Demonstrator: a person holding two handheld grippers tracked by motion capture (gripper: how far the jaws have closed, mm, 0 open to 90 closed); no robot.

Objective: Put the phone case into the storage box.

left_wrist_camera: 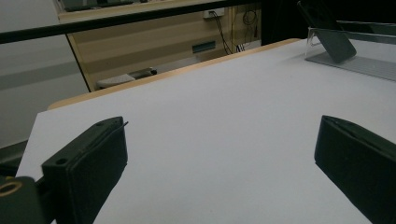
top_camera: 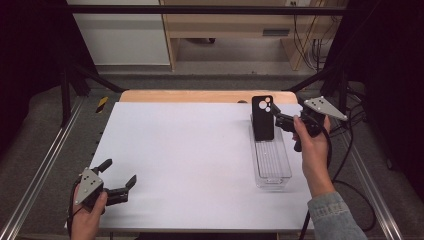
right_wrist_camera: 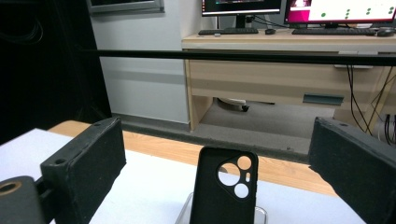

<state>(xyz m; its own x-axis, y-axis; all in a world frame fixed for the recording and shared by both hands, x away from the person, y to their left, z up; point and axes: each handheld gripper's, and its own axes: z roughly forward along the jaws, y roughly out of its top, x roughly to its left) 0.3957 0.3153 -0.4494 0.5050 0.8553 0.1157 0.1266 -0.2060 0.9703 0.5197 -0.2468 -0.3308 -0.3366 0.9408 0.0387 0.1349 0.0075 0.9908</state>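
The left tool [top_camera: 120, 177] rests at the near left corner of the white surface [top_camera: 190, 160], its jaws spread wide with nothing between them. Toward the far right, a black phone case [top_camera: 263, 118] stands upright in the far end of a clear tray [top_camera: 272, 172]. Just beside it, the right tool [top_camera: 276, 114] gapes open, touching nothing.

We see a black phone case with round camera cutouts [top_camera: 263, 117] standing upright at the far end of a long clear plastic tray [top_camera: 272, 167] on the white table [top_camera: 190, 160]. Our right gripper [top_camera: 281, 120] sits just beside the case, jaws apart. Our left gripper [top_camera: 120, 177] rests spread wide near the front left corner.
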